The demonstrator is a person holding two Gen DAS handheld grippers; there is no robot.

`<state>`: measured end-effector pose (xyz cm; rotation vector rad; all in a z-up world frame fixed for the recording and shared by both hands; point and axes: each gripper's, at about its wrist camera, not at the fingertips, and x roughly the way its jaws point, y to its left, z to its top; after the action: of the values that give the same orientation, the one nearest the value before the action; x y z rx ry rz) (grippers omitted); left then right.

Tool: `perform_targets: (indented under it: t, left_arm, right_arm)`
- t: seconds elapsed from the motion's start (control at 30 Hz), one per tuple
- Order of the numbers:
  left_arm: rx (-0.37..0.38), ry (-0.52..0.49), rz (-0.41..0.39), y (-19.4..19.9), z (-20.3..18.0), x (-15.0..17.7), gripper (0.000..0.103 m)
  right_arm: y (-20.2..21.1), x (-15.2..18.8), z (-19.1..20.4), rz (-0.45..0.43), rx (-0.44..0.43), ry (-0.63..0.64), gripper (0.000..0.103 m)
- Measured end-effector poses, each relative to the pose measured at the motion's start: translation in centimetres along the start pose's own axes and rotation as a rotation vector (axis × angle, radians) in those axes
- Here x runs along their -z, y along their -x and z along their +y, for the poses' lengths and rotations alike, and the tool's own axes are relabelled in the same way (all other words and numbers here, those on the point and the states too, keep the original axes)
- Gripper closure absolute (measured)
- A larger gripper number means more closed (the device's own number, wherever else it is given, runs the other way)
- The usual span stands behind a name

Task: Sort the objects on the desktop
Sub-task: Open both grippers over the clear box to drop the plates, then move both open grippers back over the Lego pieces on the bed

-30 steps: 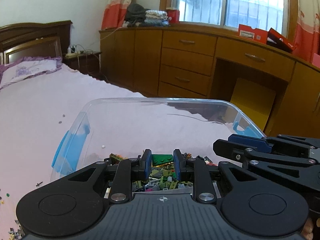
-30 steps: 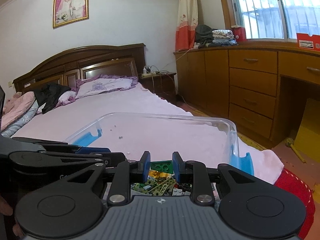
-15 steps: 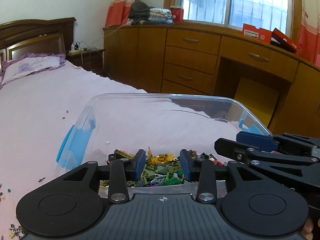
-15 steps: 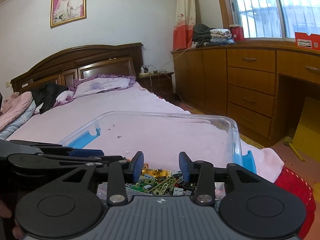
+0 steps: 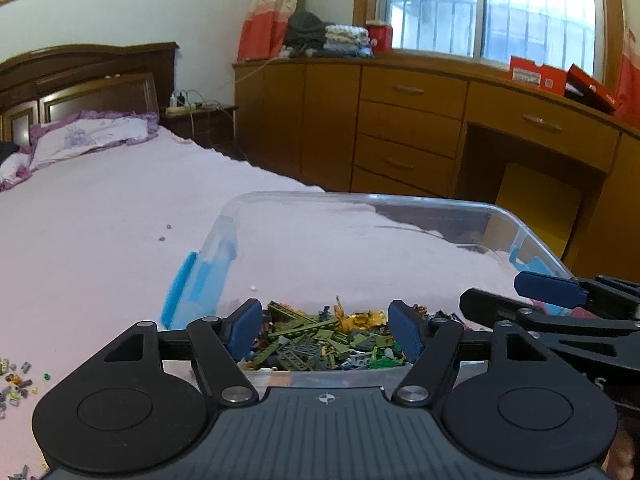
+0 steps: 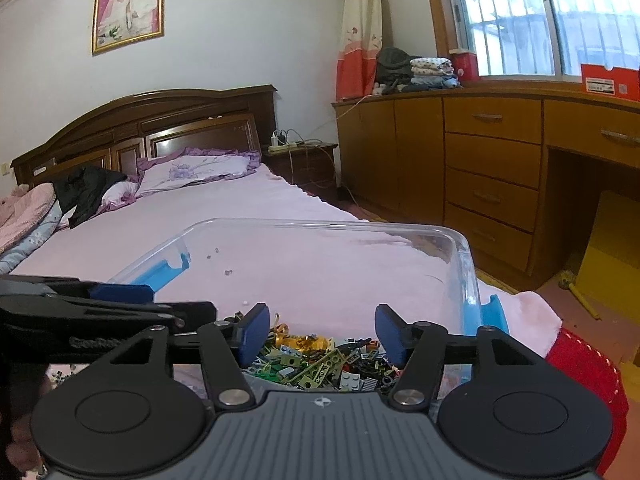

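Loose bits (image 5: 16, 380): a few small pieces lie scattered on the bed (image 5: 100, 220), left of the box.
Left gripper (image 5: 324, 328): jaws have just been opening, now apart, nothing between them.
Bricks (image 5: 324, 344): a mixed heap of green, grey and yellow, piled at the near end of the clear box (image 5: 360, 200).
Right gripper (image 6: 320, 332): likewise just opened, empty above the heap.
Advice: draw both clear of the rim, then fetch the strays 1 at a time.

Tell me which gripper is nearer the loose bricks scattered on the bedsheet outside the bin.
Left. The left gripper hangs just right of the loose bricks; the right gripper lies beyond it.
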<state>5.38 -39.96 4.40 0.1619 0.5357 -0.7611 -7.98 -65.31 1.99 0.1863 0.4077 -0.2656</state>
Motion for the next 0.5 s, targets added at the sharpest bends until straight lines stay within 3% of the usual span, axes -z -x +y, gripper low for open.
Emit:
perform_targets:
  t: [0.03,0.1,0.13,0.2,0.27,0.37,0.5]
  left_arm:
    - [-0.003,0.010,-0.012,0.7,0.5,0.1,0.024]
    - [-0.001,0.018,-0.052,2.4,1.5,0.5,0.024]
    - [-0.015,0.011,-0.070,3.5,2.0,0.9,0.015]
    - [-0.053,-0.005,-0.103,5.5,2.9,1.6,0.006]
    - [-0.114,-0.016,-0.114,7.6,4.1,2.9,0.006]
    - [-0.193,0.028,-0.082,10.5,6.7,5.5,0.005]
    - [-0.320,0.121,0.023,13.6,9.8,9.5,0.005]
  right_arm:
    - [0.0,0.0,0.1,0.000,-0.001,0.006,0.035]
    - [0.0,0.2,0.4,-0.002,-0.001,0.022,0.031]
    - [0.0,0.3,0.6,-0.004,-0.001,0.030,0.030]
    - [0.0,0.5,0.9,-0.015,0.000,0.039,0.029]
    - [-0.1,0.4,1.1,-0.016,-0.008,0.034,0.028]
    - [0.2,0.2,1.3,-0.031,-0.015,0.029,0.028]
    - [1.6,-0.5,2.2,-0.082,-0.038,0.030,0.026]
